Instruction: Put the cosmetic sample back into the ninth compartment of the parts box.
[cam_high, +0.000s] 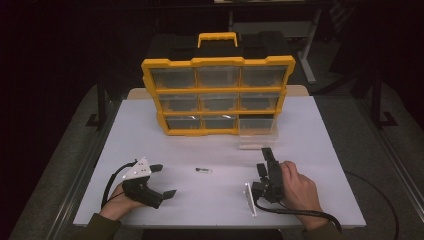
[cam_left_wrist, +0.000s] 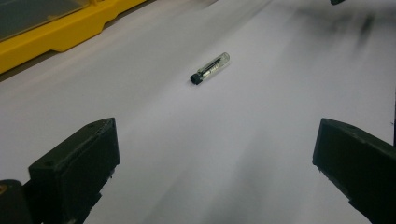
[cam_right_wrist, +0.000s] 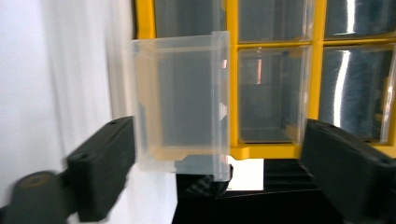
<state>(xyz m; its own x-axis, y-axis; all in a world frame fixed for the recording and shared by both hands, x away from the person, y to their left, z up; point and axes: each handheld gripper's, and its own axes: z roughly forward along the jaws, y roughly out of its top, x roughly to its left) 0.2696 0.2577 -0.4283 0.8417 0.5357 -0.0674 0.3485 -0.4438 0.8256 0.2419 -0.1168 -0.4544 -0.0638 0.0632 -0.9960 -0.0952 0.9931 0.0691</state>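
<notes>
Left gripper at the table's near left edge, jaws spread wide and empty, tilted on its side with the hand under it, aimed across the white top at the small clear vial. Vial lying flat near the middle of the table, black cap at one end, well apart from both grippers and in front of the yellow organizer. Best taken from the left by sliding low along the surface, lining the jaws across the vial's short width and closing gently so it cannot roll away. Clear drawer pulled out of the organizer's bottom right slot, a likely place for the vial. Right gripper turned on edge and pointing toward that drawer, jaws apart, nothing between them, hand wrapped round its body.
</notes>
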